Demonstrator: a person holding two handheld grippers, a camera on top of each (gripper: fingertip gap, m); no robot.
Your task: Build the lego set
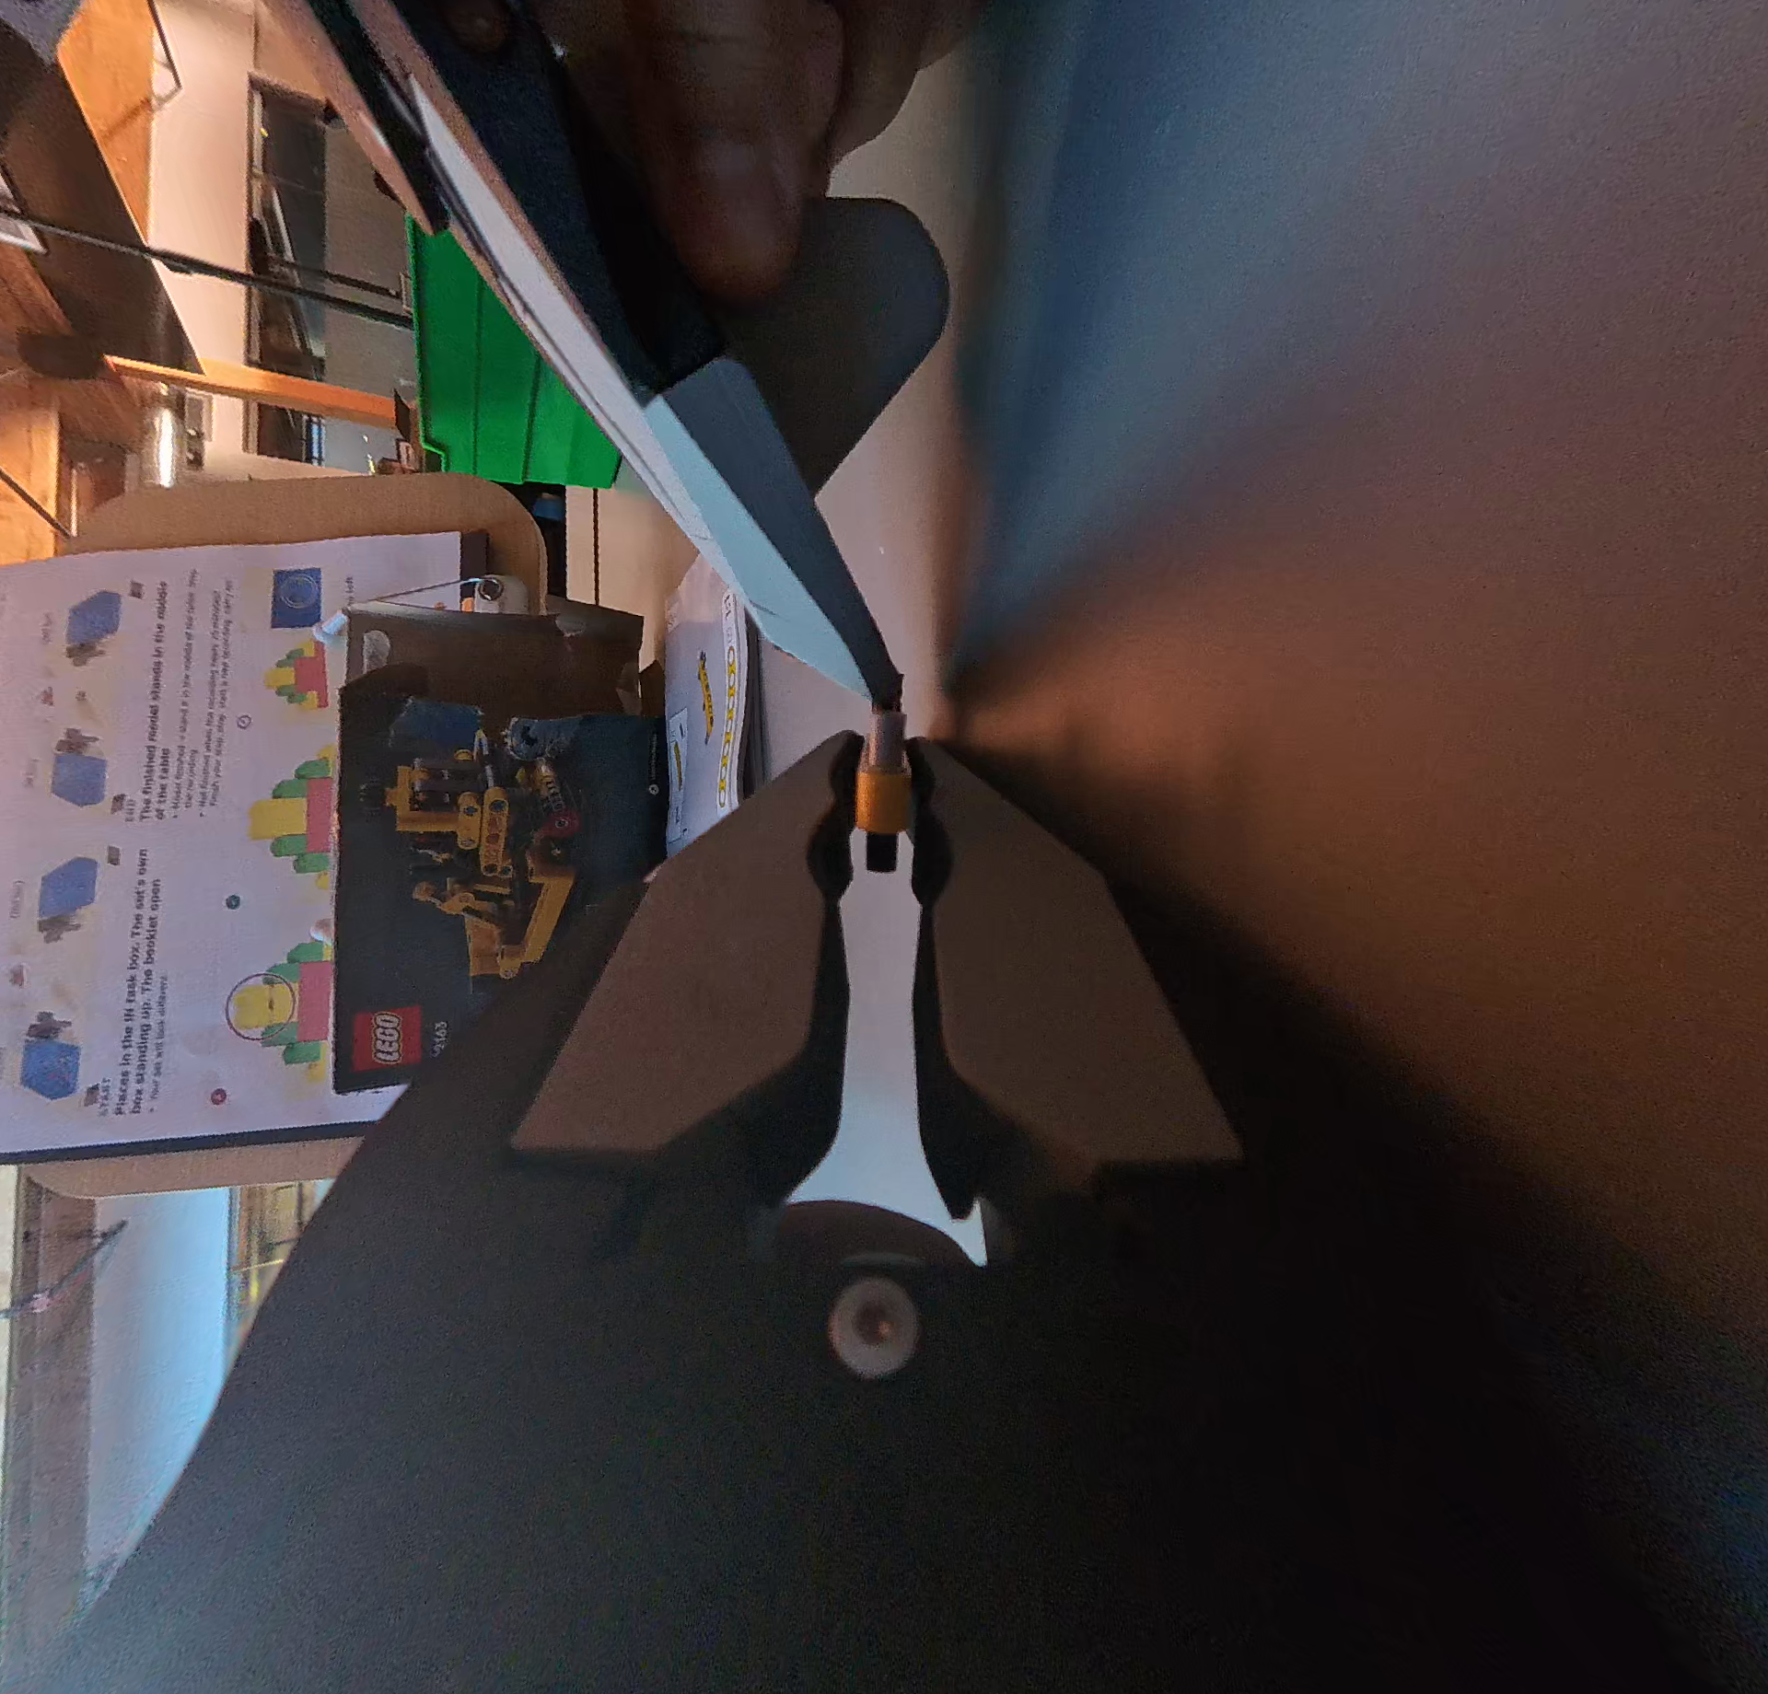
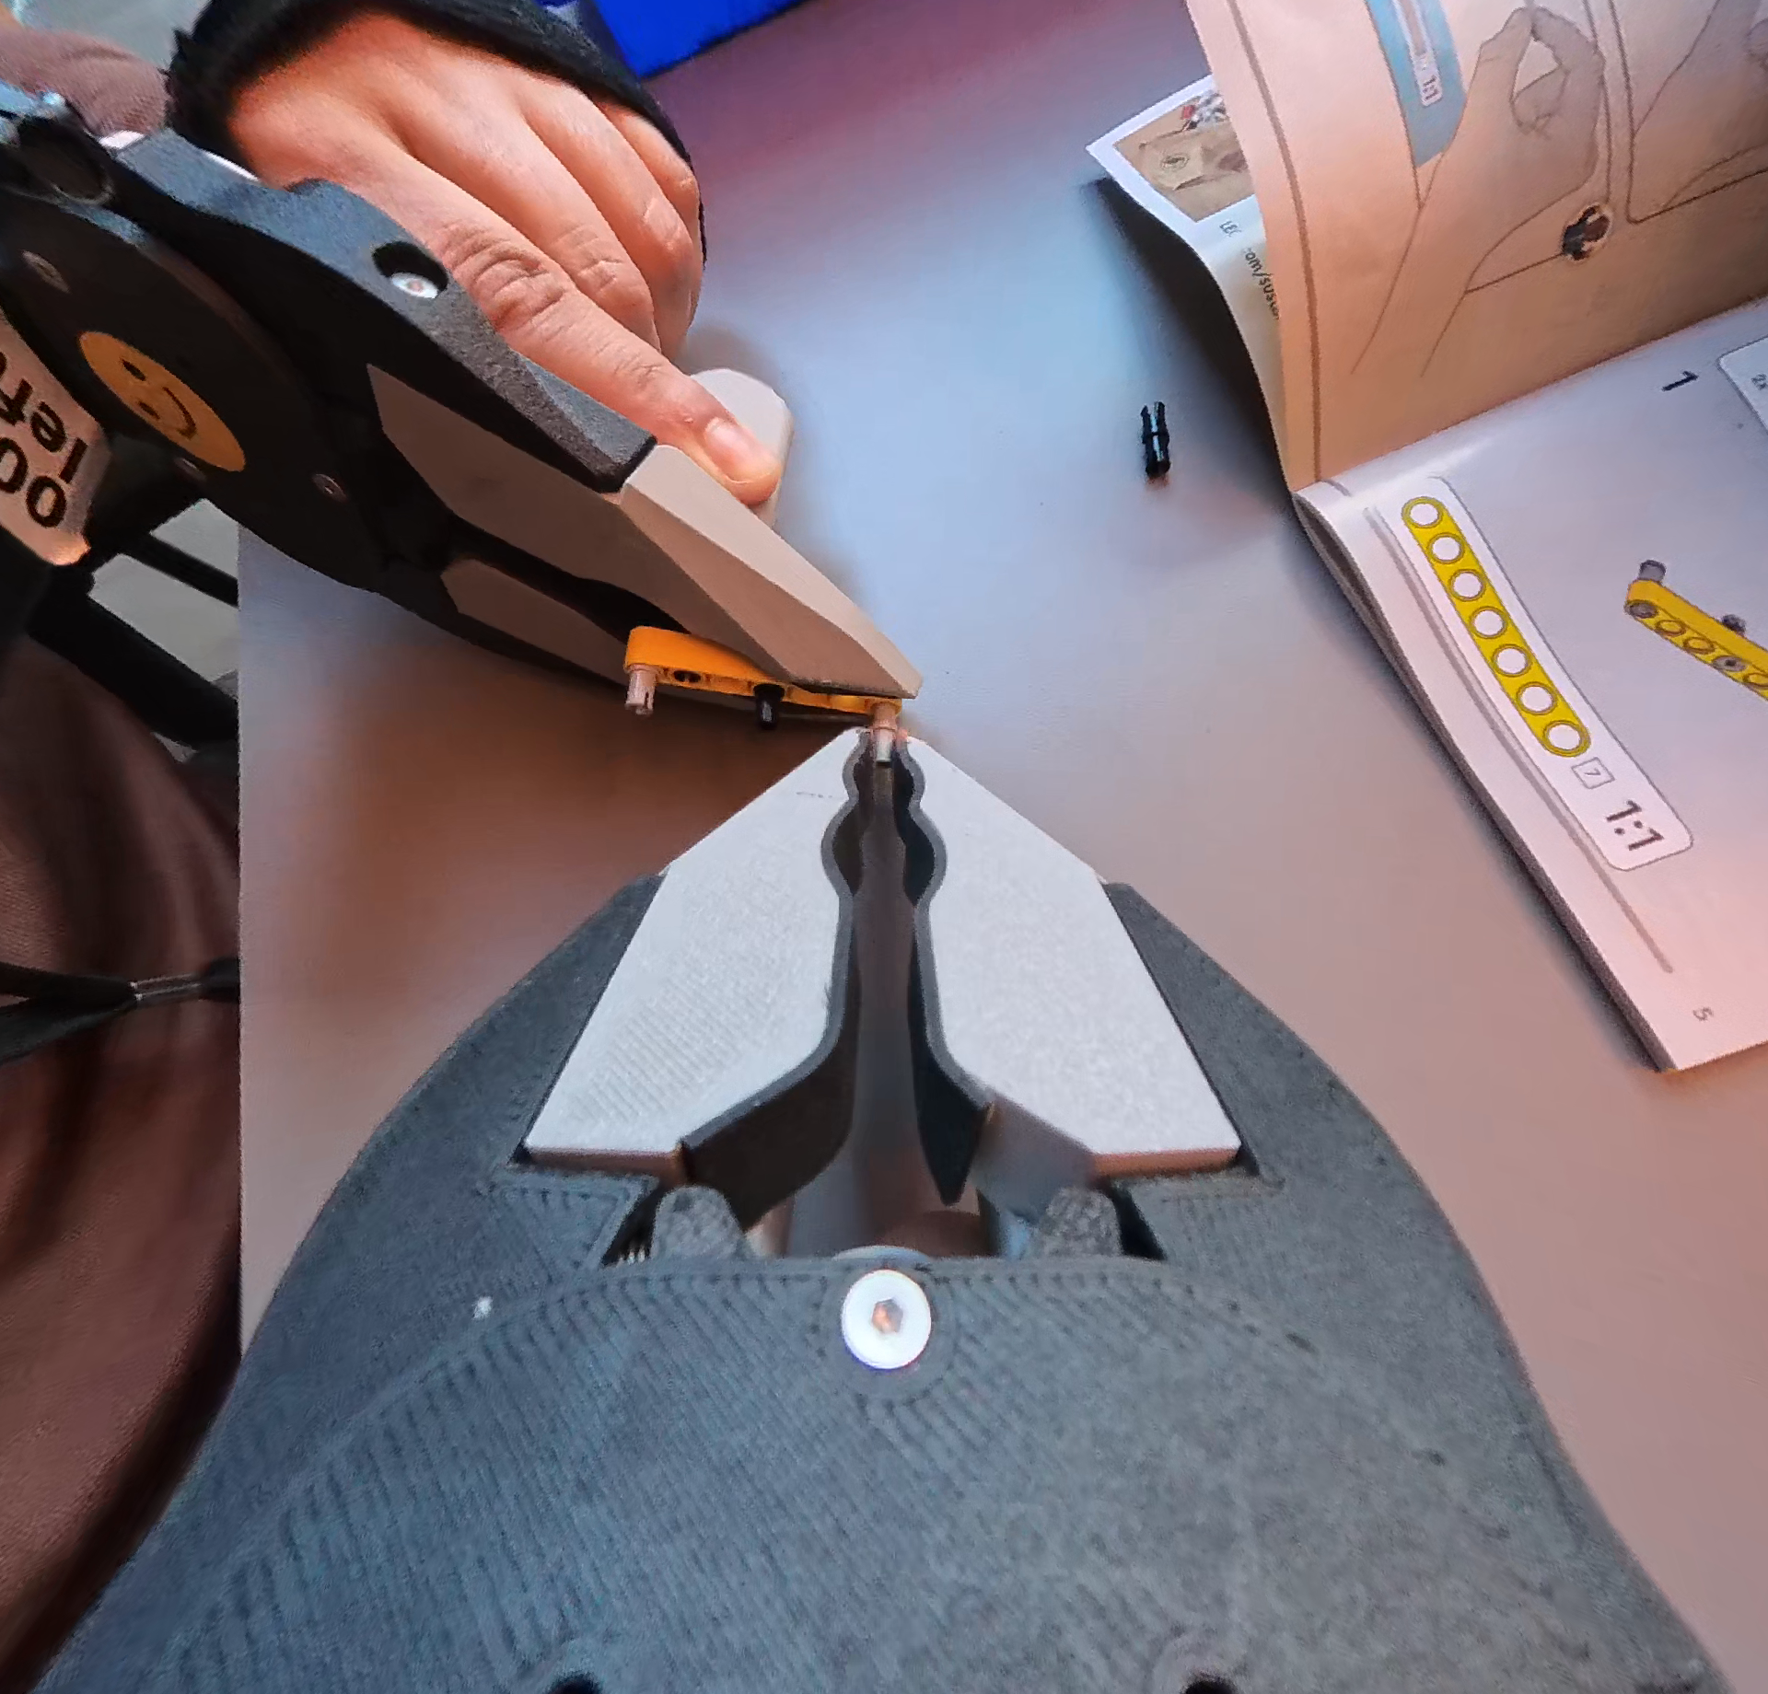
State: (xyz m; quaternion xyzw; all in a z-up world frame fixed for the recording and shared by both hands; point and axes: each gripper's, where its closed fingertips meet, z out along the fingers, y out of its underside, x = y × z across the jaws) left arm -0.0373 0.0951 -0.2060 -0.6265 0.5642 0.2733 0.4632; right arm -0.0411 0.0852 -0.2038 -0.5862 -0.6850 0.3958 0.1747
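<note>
A: How is the yellow beam (image 2: 727,668) held, and where?

B: It is gripped flat between the closed left tongs (image 2: 895,687), just above the grey tabletop (image 2: 1005,500), with its holes kept sideways so that pins can be pushed in from the edge. A grey pin (image 2: 639,692) and a black pin (image 2: 765,706) are already seated in it.

A: What is held by the right tongs (image 2: 882,751)?

B: A small grey pin (image 2: 882,741) is pinched at their very tip, closed on it, and is presented end-on to the last hole of the beam. In the left wrist view the same pin (image 1: 888,725) is seen meeting the beam's end (image 1: 880,792). Whether it is fully seated cannot be told.

A: Why is the booklet (image 2: 1531,692) laid open at the right?

B: It is judged to be kept in sight as a reference; a beam is drawn on its page. A spare black pin (image 2: 1156,441) is left on the tabletop between the tongs and the booklet. The set's box (image 1: 478,845) is seen propped farther off.
</note>
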